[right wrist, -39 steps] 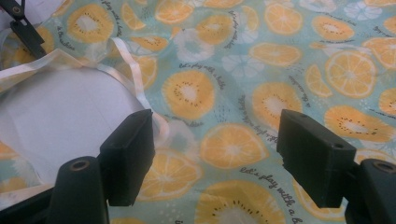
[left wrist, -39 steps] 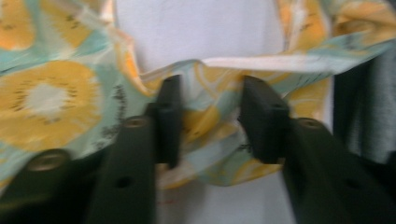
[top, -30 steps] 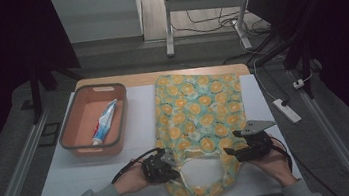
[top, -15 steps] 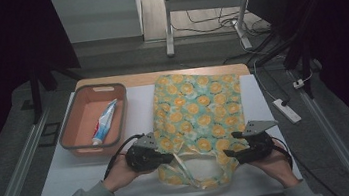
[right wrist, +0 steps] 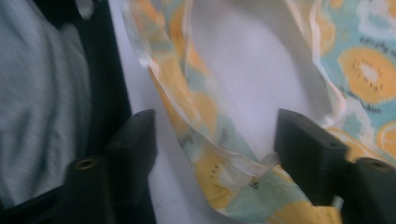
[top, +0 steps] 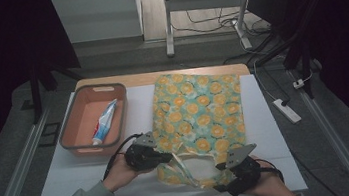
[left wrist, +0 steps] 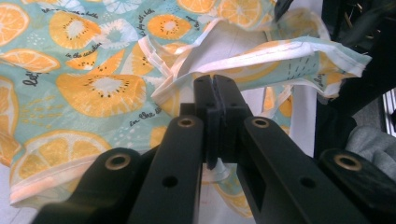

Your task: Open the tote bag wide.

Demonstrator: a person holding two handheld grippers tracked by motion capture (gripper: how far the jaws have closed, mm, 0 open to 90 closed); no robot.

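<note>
A tote bag printed with orange slices on teal lies flat on the white table, its mouth and handles toward me. My left gripper is shut on the near left hem of the bag's mouth, pinching the cloth and holding it slightly raised. My right gripper is at the near right corner, beside the bag's handle. Its jaws have just been closing, but they still stand apart, with the handle strap between them and no pad pressing on it. A grey sleeve shows at the left of the right gripper view.
An orange basket stands at the table's left with a toothpaste tube in it. A white power strip lies on the floor to the right. Bare table runs along the near edge on the left.
My right gripper has slid toward the near edge and left, onto the handle. The left gripper drew the hem up and left, opening the bag's mouth wider.
</note>
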